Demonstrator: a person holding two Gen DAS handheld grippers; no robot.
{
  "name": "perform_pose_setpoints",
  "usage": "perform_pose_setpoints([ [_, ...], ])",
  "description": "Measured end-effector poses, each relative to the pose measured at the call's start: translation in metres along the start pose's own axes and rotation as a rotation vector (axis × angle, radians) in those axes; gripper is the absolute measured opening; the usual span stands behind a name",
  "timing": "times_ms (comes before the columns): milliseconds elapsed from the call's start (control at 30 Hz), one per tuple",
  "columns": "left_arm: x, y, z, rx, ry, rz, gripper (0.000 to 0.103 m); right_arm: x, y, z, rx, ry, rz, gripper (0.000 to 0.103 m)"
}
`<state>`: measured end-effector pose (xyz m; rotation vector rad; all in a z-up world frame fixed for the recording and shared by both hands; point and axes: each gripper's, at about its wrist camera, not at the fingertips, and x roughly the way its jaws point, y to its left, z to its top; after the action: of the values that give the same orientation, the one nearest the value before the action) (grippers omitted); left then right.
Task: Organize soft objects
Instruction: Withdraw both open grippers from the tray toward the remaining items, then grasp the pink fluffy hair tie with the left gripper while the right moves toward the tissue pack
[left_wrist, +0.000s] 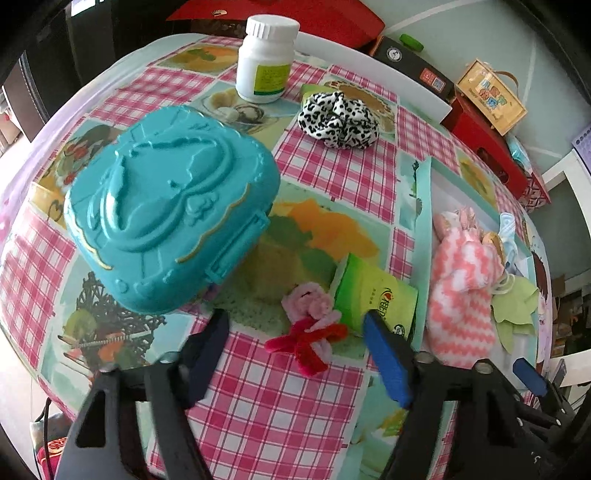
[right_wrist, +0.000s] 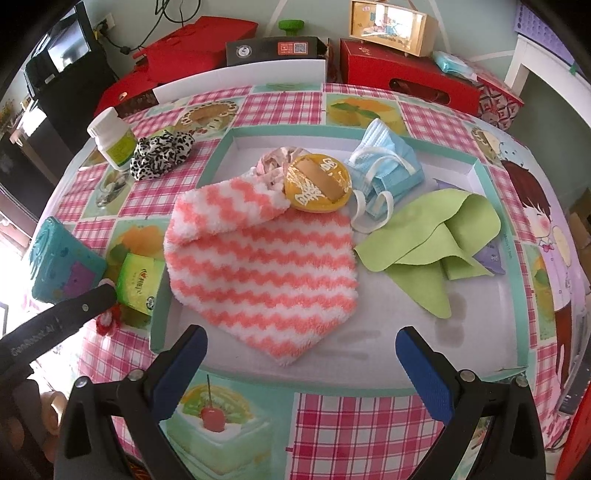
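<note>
1. Pink-and-red pipe-cleaner flower (left_wrist: 310, 325): on desk (left_wrist: 280, 413), between the spread fingers of left tool (left_wrist: 295, 354).
2. Coral-striped fluffy cloth (right_wrist: 258, 258): inside shallow tray (right_wrist: 480, 166).
3. Right tool (right_wrist: 299, 373): fingers apart, holding nothing.

Left gripper (left_wrist: 295, 354) and right gripper (right_wrist: 301, 367) both gape, holding nothing.

A home; checked tablecloth (right_wrist: 369, 417), gift boxes (right_wrist: 402, 79).
</note>
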<state>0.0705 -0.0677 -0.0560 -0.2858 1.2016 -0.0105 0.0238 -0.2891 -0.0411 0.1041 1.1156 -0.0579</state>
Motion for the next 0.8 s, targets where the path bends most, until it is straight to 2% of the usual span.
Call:
perform_pose_setpoints([
  [133,0.009,-0.001,0.0,0.005,0.024,-0.001,0.063,0.001,-0.002,0.0,0.005,0.003,0.001,0.103],
  [267,0.012,0.001,0.0,-0.006,0.031,-0.018,0.063,0.002,-0.003,0.001,0.008,0.006,0.0,0.103],
  [333,0.012,0.005,0.001,-0.026,0.037,-0.043,0.062,0.002,-0.002,0.001,0.007,0.007,0.001,0.103],
  [467,0.013,0.006,0.001,-0.034,0.042,-0.07,0.055,0.003,-0.002,0.0,0.004,0.009,0.003,0.103],
  [567,0.012,0.004,0.0,-0.03,0.043,-0.091,0.046,0.003,-0.002,0.0,0.004,0.008,0.003,0.103],
  [800,0.013,0.006,0.0,-0.041,0.054,-0.115,0.045,0.004,-0.005,0.001,0.013,0.009,0.005,0.103],
])
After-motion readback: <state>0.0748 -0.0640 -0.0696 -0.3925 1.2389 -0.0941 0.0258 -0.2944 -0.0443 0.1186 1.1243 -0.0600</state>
